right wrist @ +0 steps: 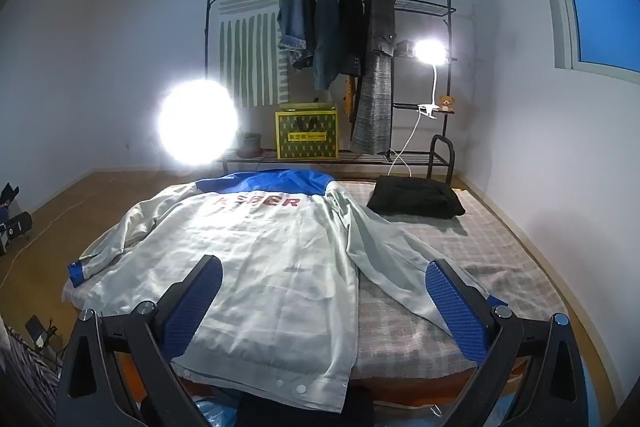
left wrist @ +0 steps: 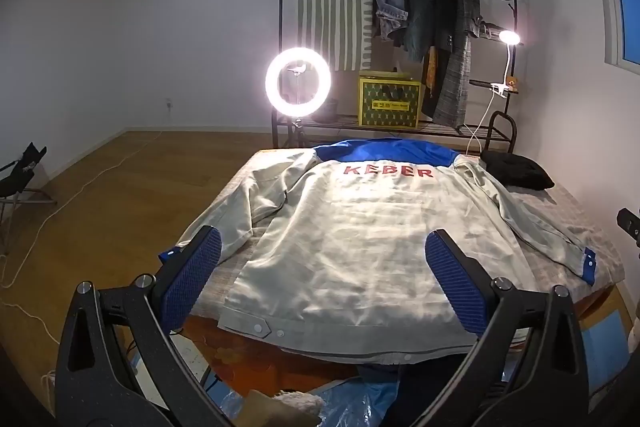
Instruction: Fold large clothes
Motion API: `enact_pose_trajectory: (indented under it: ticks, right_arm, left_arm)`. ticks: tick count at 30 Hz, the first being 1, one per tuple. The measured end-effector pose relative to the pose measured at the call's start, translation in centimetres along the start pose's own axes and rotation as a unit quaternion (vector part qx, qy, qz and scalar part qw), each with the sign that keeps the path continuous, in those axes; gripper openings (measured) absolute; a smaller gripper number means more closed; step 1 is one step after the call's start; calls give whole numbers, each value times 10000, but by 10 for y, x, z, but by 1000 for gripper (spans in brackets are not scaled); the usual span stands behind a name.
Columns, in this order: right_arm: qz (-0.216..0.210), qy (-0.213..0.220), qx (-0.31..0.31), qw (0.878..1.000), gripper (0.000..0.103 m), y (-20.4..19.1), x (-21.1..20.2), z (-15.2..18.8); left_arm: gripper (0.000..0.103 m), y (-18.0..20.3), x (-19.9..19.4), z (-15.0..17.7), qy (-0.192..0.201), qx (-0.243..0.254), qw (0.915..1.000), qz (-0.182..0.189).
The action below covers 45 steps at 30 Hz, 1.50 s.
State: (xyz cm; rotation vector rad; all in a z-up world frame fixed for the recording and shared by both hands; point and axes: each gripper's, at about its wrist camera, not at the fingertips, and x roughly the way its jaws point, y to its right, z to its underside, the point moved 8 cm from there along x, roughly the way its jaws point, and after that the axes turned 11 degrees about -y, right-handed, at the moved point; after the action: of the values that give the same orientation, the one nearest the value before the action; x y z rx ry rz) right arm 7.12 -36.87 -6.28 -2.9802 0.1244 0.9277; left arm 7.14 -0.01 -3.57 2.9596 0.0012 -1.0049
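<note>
A large pale grey jacket [left wrist: 352,239] with a blue yoke and red "KEBER" lettering lies back-up and spread flat on the bed, hem toward me, sleeves out to both sides. It also shows in the right wrist view [right wrist: 272,267]. My left gripper [left wrist: 324,275] is open and empty, hovering above the hem. My right gripper [right wrist: 324,299] is open and empty, above the jacket's right side and right sleeve [right wrist: 400,279]. The blue cuff of the left sleeve [right wrist: 76,273] hangs at the bed's left edge.
The bed [right wrist: 500,259] has a checked cover. A folded black garment [right wrist: 416,203] lies at its far right corner. Behind stands a clothes rack [right wrist: 332,27] with hung coats, a yellow box [right wrist: 306,141], a ring light [left wrist: 298,87] and a clip lamp [right wrist: 430,53]. Cables lie across the wooden floor [left wrist: 100,195] on the left.
</note>
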Motion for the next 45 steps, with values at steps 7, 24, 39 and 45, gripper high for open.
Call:
enact_pose_trajectory:
  ticks: [7,24,39,45]
  right_arm:
    - [-7,-1,-11,10000,103,0,1,0]
    - [83,65,-40,9999,103,0,-1,1]
    - [86,35,-22,10000,103,-2,-1,2]
    - [90,32,-14,10000,103,-2,-1,2]
  left_arm:
    - [103,-1,-1,0,-15,-5,10000,12]
    - [103,-2,1,1,-33,-46,10000,21]
    - [103,-3,0,1,-27,-72,10000,40]
    - [103,-4,0,1,-21,-76,10000,40]
